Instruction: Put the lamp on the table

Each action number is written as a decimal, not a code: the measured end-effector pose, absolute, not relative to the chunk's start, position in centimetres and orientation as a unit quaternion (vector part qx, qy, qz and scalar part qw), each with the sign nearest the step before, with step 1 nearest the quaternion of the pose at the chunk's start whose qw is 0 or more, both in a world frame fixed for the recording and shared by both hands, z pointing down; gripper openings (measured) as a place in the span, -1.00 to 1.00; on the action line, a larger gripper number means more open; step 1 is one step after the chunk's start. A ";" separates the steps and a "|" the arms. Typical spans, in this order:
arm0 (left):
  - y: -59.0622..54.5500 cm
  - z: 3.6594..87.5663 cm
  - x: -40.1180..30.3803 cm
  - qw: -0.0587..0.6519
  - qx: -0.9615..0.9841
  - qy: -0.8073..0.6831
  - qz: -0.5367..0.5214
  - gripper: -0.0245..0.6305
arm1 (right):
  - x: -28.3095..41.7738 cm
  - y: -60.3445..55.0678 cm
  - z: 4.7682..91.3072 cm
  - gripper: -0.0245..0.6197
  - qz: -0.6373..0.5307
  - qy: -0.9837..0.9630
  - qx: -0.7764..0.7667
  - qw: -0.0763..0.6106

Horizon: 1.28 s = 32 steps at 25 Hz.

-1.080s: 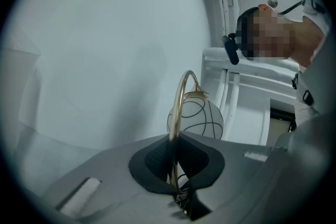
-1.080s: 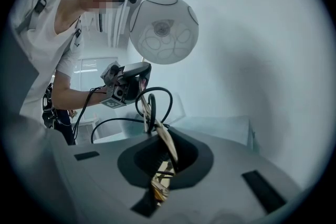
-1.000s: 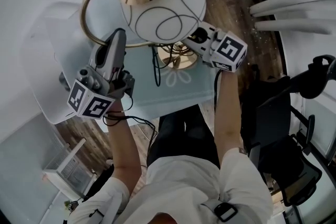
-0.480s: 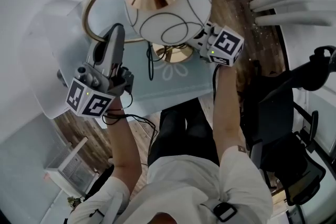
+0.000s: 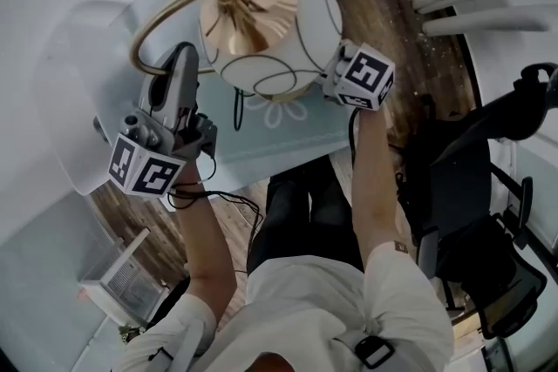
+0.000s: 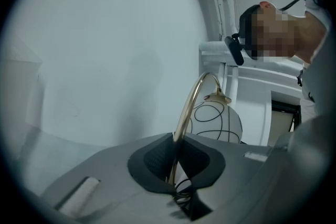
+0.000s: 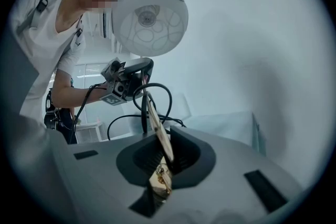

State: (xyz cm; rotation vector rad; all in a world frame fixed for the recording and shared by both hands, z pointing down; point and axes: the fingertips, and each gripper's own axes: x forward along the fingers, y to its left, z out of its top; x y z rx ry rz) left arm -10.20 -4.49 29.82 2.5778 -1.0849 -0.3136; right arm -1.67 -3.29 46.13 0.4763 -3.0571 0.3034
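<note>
The lamp has a white globe shade (image 5: 266,26) with black loops, a curved gold arm (image 5: 161,26) and a gold base. The shade hides the base in the head view. My left gripper (image 5: 179,61) is level, and the arm (image 6: 186,107) runs between its pads (image 6: 176,147). My right gripper reaches under the shade, so only its marker cube (image 5: 364,77) shows from above. In the right gripper view the base's gold disc (image 7: 160,131) stands edge-on between the pads (image 7: 167,157). Both grippers' jaws have just been opening a little, with the lamp still wedged between them.
A pale blue glass table (image 5: 305,139) with a flower pattern lies below the lamp. The lamp's black cable (image 5: 235,109) hangs over it. A black office chair (image 5: 488,213) stands at the right, a white rack (image 5: 122,279) at the lower left, and wood floor (image 5: 410,22) beyond the table.
The shade has come lower in the head view and now covers the gold base that showed beneath it before. The right gripper's cube has shifted slightly up and left. The left gripper has barely moved.
</note>
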 end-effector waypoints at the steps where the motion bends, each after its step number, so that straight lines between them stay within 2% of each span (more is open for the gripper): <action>1: -4.5 29.9 -10.3 0.164 0.903 -0.381 -0.109 -0.88 | -1.8 -3.2 46.3 -0.85 0.099 -0.983 0.154 0.017; 29: -3.2 30.7 -10.4 0.173 0.900 -0.386 -0.105 -0.79 | -1.9 -2.1 48.8 -0.70 0.099 -0.961 0.250 0.058; 31: -3.2 30.6 -10.2 0.175 0.902 -0.382 -0.105 -0.75 | -1.6 -2.3 48.8 -0.66 0.102 -0.959 0.258 0.059; 32: -3.4 30.6 -10.4 0.177 0.902 -0.378 -0.105 -0.67 | -1.6 -2.6 48.9 -0.66 0.105 -0.957 0.262 0.060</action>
